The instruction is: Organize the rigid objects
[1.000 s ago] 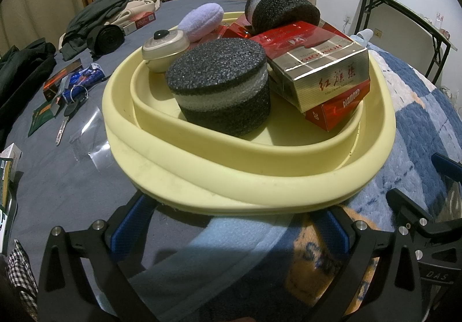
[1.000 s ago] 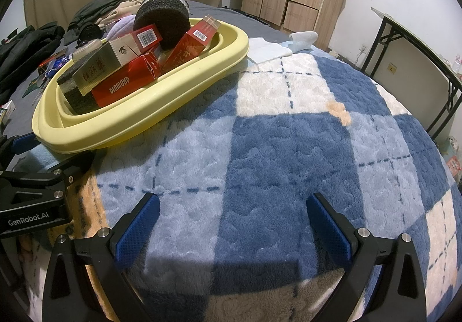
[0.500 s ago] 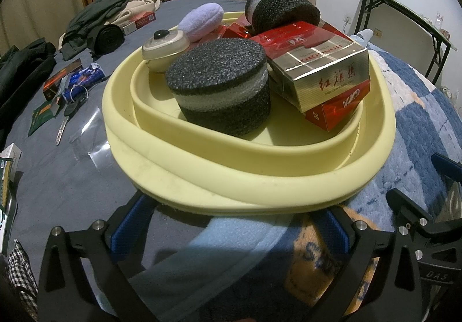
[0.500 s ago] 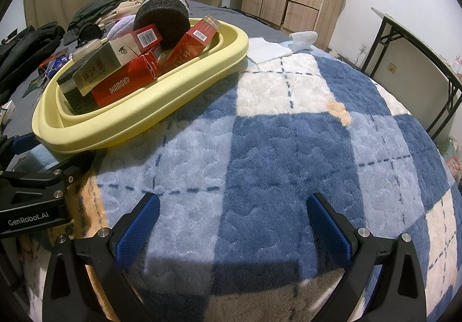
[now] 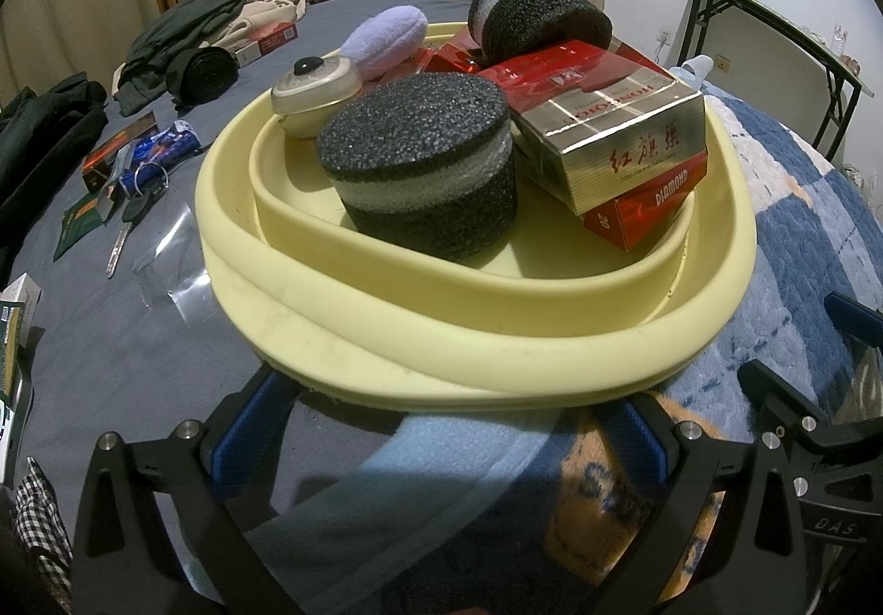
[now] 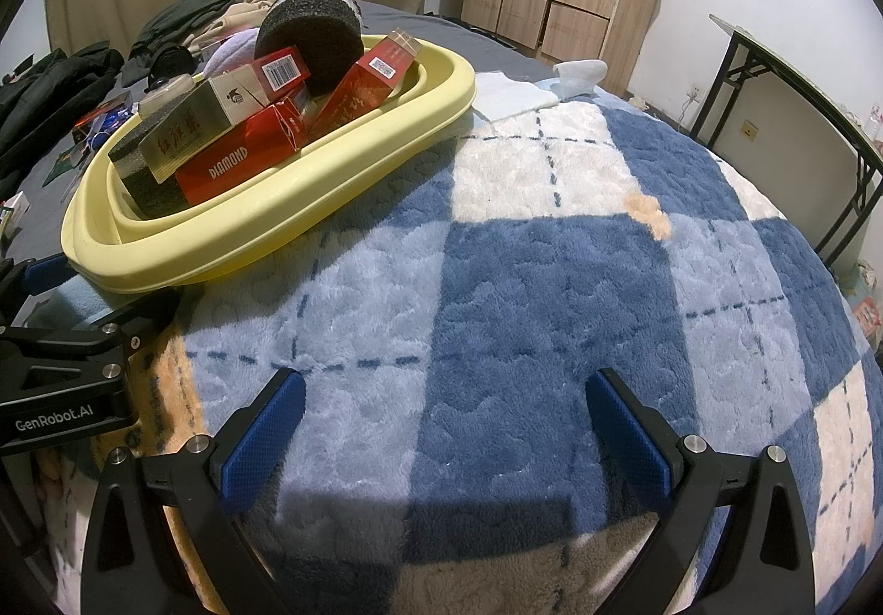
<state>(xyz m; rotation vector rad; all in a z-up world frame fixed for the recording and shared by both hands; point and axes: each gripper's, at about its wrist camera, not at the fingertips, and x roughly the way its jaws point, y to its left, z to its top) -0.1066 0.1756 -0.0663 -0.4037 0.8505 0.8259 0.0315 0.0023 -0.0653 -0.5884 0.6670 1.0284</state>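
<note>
Just ahead of the spread, empty left gripper (image 5: 436, 441) jaws, yellow basin (image 5: 496, 356) looks mostly packed; right gripper (image 6: 444, 424) jaws spread and empty over blanket (image 6: 552, 284), keys (image 5: 129, 212) left out

Both tongs share one build: matte black angular frames studded with round silver screw heads, each finger faced with a ribbed blue pad. The left tongs (image 5: 441, 427) match the right tongs (image 6: 444, 427). White lettering reads "GenRobot.AI" on the left unit's housing and "DAS" on the right unit's.
</note>
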